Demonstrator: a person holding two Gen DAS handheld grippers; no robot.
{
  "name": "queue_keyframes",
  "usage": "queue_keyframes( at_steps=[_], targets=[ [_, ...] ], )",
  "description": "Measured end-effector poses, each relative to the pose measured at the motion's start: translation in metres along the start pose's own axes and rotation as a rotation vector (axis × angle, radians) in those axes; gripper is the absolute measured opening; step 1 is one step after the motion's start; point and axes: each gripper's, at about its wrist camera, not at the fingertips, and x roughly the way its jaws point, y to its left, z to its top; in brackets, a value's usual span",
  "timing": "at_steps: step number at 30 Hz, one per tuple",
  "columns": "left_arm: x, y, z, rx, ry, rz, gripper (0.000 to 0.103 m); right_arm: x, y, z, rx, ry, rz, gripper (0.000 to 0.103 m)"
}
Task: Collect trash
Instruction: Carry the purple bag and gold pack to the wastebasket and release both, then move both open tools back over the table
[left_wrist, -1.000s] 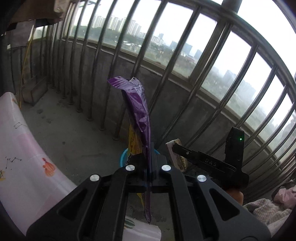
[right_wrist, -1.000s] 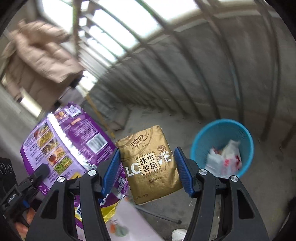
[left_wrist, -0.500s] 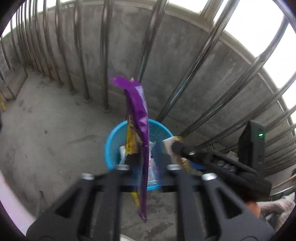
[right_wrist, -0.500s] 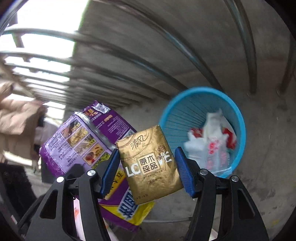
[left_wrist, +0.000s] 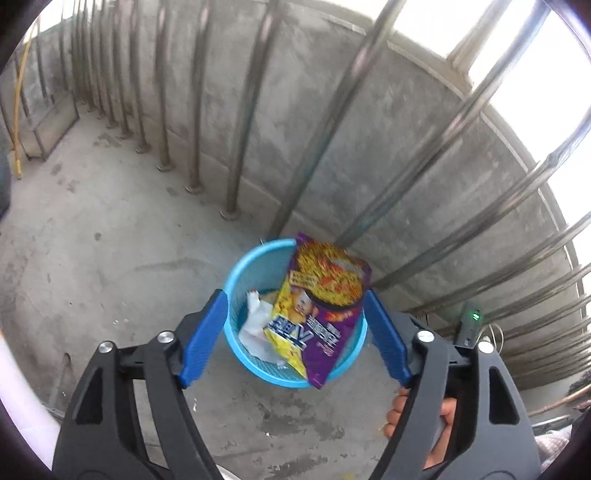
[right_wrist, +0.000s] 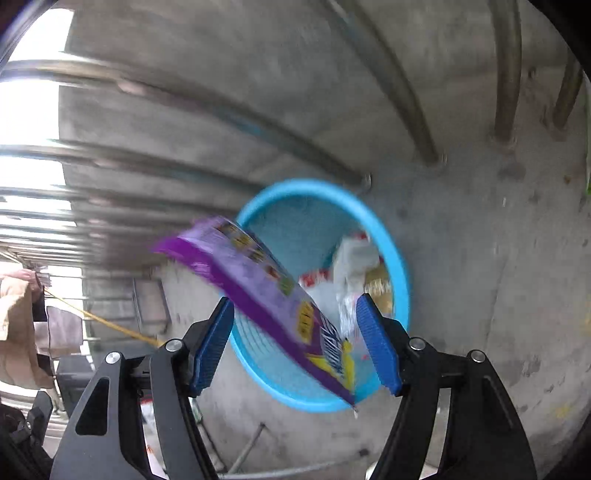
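Purple wrapper (left_wrist: 321, 306): loose between my left tool's (left_wrist: 295, 336) just-opened jaws, above blue basket (left_wrist: 240, 273).
Right tool (right_wrist: 295, 343): just spread, empty.

Flat daylight enters through the gaps above the concrete parapet (left_wrist: 332, 122), which blow out to pure white in both views. The concrete floor (left_wrist: 110, 266) is evenly lit with only soft shadows. Fisheye bending curves the railing bars (left_wrist: 454, 122) and blackens the corners. The right wrist view is smeared: the purple snack bag (right_wrist: 266, 295) and blue basket (right_wrist: 395, 258) blur, while the left view stays fairly sharp.
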Motion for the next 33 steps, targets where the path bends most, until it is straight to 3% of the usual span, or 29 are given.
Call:
queue_keyframes(
  at_steps=[5, 8, 12, 15, 17, 20, 25, 27, 31, 33],
  targets=[
    [-0.056, 0.009, 0.001, 0.001, -0.092, 0.003, 0.083, -0.047, 0.032, -0.009, -0.142, -0.193, 0.011, 0.066],
    [-0.098, 0.017, -0.006, 0.006, -0.151, 0.022, 0.086, -0.068, 0.047, -0.021, -0.231, -0.272, 0.001, 0.057],
    [-0.161, 0.032, -0.024, 0.015, -0.22, 0.065, 0.091, -0.083, 0.08, -0.045, -0.489, -0.428, -0.087, 0.048],
    [-0.206, 0.045, -0.045, 0.01, -0.262, 0.096, 0.094, -0.069, 0.103, -0.068, -0.688, -0.44, -0.136, 0.047],
    [-0.242, 0.057, -0.064, -0.015, -0.299, 0.12, 0.094, -0.043, 0.117, -0.075, -0.804, -0.373, -0.174, 0.047],
    [-0.287, 0.079, -0.097, -0.088, -0.361, 0.145, 0.094, 0.031, 0.114, -0.066, -0.858, -0.134, -0.333, 0.047],
    [-0.346, 0.111, -0.152, -0.197, -0.435, 0.189, 0.094, 0.151, 0.069, -0.037, -0.787, 0.217, -0.684, 0.042],
    [-0.366, 0.121, -0.175, -0.226, -0.478, 0.218, 0.094, 0.186, 0.061, -0.04, -0.856, 0.309, -0.794, 0.042],
    [-0.392, 0.14, -0.21, -0.303, -0.521, 0.3, 0.094, 0.227, 0.056, -0.055, -0.935, 0.446, -0.886, 0.042],
    [-0.403, 0.149, -0.224, -0.345, -0.54, 0.32, 0.094, 0.241, 0.055, -0.069, -0.97, 0.543, -0.875, 0.042]
  ],
)
